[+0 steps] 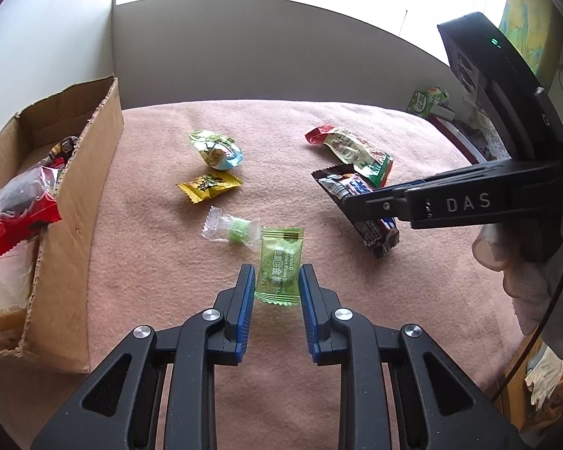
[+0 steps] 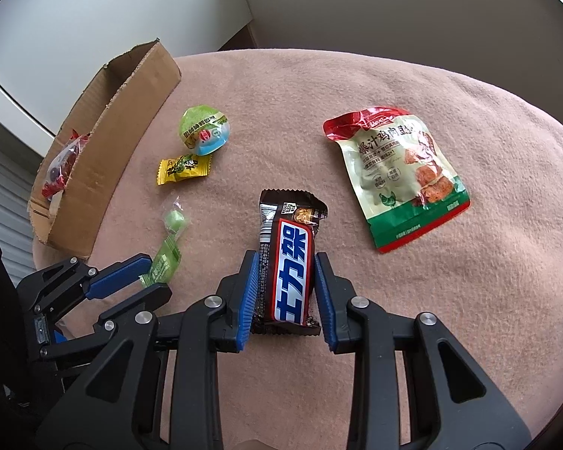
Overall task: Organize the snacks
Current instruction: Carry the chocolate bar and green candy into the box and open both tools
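My left gripper is open, its blue pads on either side of a flat green candy packet that lies on the pink blanket; the packet also shows in the right wrist view. My right gripper is open around a brown chocolate bar, pads close to its sides; the bar also shows in the left wrist view. A cardboard box at the left holds several snacks.
On the blanket lie a clear-wrapped green candy, a yellow candy, a round green-blue snack and a red-green chicken snack pouch. A white wall panel stands behind. A green carton sits far right.
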{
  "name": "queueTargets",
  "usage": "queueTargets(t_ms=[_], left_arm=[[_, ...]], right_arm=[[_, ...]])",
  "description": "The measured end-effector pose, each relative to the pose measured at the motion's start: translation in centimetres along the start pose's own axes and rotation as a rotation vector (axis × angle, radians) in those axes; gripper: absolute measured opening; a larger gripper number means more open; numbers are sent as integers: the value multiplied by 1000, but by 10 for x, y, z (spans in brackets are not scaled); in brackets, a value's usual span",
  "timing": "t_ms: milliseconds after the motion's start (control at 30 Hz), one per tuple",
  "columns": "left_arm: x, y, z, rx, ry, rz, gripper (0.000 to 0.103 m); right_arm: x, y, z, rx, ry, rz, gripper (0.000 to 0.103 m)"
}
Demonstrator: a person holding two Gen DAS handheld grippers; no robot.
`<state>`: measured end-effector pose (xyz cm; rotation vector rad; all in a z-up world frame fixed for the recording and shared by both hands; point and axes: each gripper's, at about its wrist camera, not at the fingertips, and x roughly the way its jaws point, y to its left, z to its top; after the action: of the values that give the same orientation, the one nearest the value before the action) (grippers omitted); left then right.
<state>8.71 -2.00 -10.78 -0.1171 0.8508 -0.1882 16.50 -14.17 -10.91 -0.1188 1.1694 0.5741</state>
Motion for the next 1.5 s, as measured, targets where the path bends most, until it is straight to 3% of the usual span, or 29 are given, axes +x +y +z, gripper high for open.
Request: queueTargets(t_ms=[400, 700, 1067, 1500], left_arm=[[-48, 6, 6, -17, -93, -17, 22], [-84, 41, 18, -31, -166, 99, 22], [-105, 103, 11, -117, -199, 200, 22], [-108, 145, 7, -209, -208, 258, 23]], right_arm=[[-47, 22, 2, -26, -101, 53, 30], [-65, 79, 31, -122, -176, 107, 30], [-34, 165, 81, -229, -175, 188, 30], [12, 215, 108, -249, -112, 224, 31]])
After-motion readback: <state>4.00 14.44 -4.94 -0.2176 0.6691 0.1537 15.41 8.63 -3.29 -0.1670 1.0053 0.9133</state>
